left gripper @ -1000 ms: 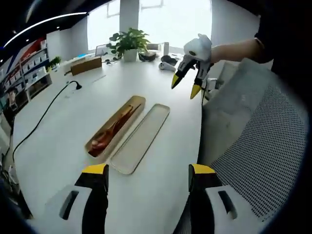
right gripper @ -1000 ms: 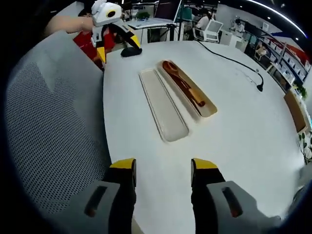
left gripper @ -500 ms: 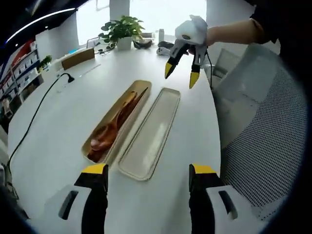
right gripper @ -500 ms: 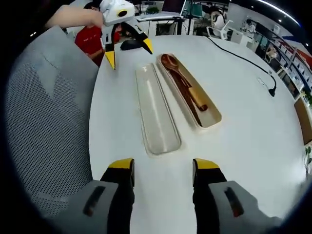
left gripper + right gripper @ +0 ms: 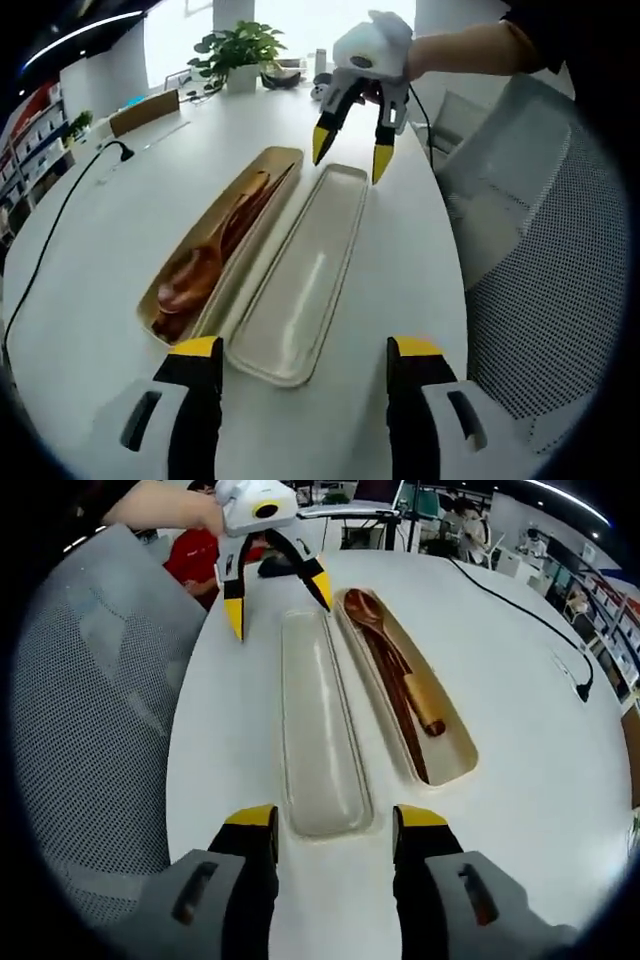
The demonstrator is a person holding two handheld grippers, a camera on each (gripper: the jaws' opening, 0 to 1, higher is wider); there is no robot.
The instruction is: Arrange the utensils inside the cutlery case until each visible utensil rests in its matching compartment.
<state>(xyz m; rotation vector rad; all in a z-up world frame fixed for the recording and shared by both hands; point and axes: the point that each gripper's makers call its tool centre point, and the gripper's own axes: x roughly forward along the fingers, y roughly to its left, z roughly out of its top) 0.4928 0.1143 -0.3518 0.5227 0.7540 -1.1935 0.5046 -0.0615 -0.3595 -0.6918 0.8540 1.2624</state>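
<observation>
Left tool (image 5: 300, 350) and right tool (image 5: 327, 820) — both wide, holding nothing — hover at opposite ends of the lid (image 5: 300, 275). At 10 o'clock from the left tool, the case (image 5: 215, 245) on the worktop (image 5: 120, 210) holds spoon (image 5: 200, 265) and chopsticks (image 5: 400, 705). Judged: utensils seated — closing remains.

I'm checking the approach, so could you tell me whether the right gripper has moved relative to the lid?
Yes. The right gripper has closed in on the lid's far end, jaws open.
</observation>
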